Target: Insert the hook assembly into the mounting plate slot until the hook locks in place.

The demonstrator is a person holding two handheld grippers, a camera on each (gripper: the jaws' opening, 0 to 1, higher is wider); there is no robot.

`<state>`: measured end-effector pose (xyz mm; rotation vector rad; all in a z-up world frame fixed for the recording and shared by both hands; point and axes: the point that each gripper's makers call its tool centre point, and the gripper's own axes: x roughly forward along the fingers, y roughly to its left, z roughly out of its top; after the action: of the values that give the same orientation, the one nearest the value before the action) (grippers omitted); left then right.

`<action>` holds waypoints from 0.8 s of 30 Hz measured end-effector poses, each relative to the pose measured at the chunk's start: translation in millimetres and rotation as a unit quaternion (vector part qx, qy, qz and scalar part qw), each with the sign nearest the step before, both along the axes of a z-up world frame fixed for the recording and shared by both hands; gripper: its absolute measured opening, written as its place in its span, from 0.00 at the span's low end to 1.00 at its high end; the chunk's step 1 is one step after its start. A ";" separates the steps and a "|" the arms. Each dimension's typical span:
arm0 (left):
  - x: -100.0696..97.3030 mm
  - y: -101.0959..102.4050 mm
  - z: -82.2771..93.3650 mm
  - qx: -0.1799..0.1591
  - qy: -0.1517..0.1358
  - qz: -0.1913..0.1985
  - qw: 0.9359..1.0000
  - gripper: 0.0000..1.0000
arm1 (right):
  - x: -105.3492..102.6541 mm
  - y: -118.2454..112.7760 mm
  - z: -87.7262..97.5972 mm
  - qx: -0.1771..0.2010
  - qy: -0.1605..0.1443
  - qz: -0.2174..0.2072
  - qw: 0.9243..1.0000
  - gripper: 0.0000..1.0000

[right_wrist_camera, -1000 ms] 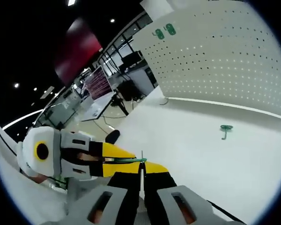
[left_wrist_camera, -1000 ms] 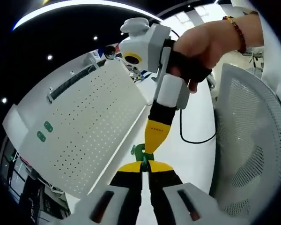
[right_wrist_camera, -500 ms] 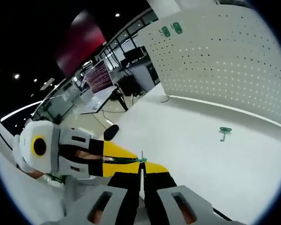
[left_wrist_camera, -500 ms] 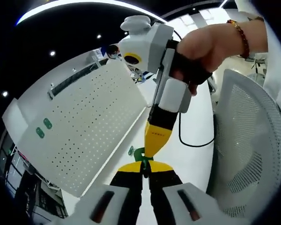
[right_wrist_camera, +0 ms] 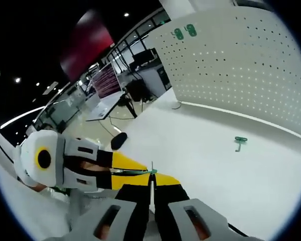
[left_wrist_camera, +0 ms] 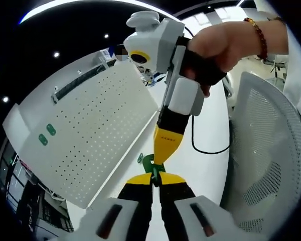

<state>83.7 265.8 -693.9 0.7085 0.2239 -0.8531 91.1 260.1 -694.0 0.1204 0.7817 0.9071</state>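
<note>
- Left tongs: my yellow-tipped jaws are clenched on the green hook, which I hold above the white counter, just in front of the pegboard's lower edge.
- Right tongs: seen in the left gripper view, they come down from the person's hand and pinch the same hook from the far side. In the right gripper view my own right tongs are closed on a thin green edge of the hook, with the left tongs meeting them from the left.
- Why both grip one part: my reading is that the two tongs are re-seating or handing over the hook, so it can be turned to face the pegboard before insertion.
- White pegboard, the mounting plate: it stands tilted at the counter's back; two green pieces already sit near one corner of it. The held hook is well apart from those pieces.
- A second green hook lies loose on the counter near the pegboard's foot.
- Containers: none is in view; a mesh chair back stands beside the counter, opposite the pegboard.
- Task state, as I judge it: insertion not yet begun.
</note>
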 end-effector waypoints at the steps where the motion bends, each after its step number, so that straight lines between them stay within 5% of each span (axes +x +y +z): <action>1: 0.1 0.2 -0.2 0.000 0.001 0.002 1.000 0.03 | -0.2 0.3 -0.2 0.000 -0.001 -0.001 1.000 0.00; 13: 15.3 2.4 15.7 -0.027 -0.010 0.028 0.999 0.02 | 5.6 -4.0 11.7 0.014 -0.039 0.002 0.999 0.07; 24: 25.6 4.1 22.9 -0.081 0.023 0.062 0.995 0.03 | 7.1 -12.1 21.1 0.030 -0.076 0.008 0.997 0.09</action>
<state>109.2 270.0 -671.1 0.5186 0.2354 -0.7593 98.2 248.0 -672.9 0.0965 0.6146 0.9439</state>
